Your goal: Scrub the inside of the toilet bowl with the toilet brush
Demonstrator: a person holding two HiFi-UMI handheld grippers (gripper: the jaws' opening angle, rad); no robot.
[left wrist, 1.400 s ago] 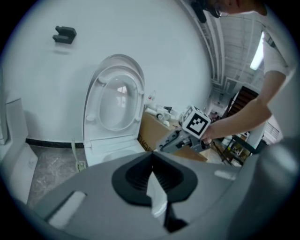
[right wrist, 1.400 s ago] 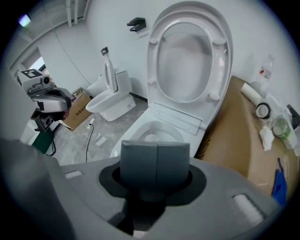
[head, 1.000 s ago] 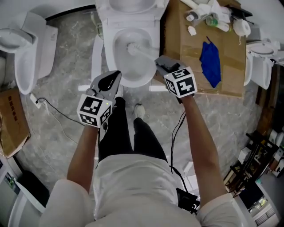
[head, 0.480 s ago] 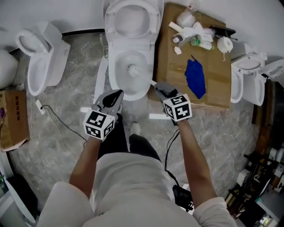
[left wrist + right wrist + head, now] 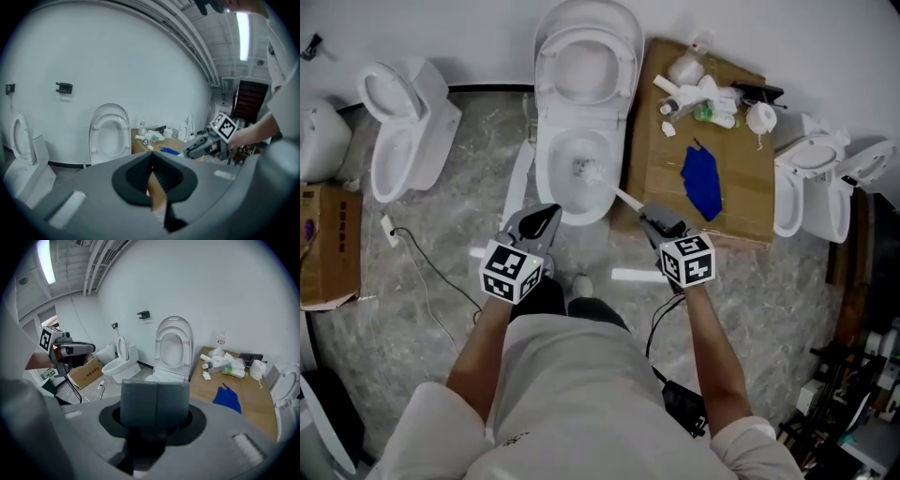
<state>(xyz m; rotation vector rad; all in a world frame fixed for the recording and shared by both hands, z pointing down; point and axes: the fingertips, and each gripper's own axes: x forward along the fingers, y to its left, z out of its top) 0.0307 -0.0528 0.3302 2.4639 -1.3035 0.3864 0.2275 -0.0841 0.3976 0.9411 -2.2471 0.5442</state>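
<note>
Bright, even, diffuse light fills the head view, and the grey marbled floor (image 5: 394, 319) carries only faint, soft shadows. 1 long white ceiling tube lamp (image 5: 242, 29) glares in the left gripper view. Both gripper views bow strongly toward black corners. The left gripper (image 5: 151, 171) and right gripper (image 5: 156, 404) loom close, soft and out of focus.

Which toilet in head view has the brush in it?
The middle toilet: the toilet brush head sits in its bowl, handle running to the right tool. The others show no brush.
</note>
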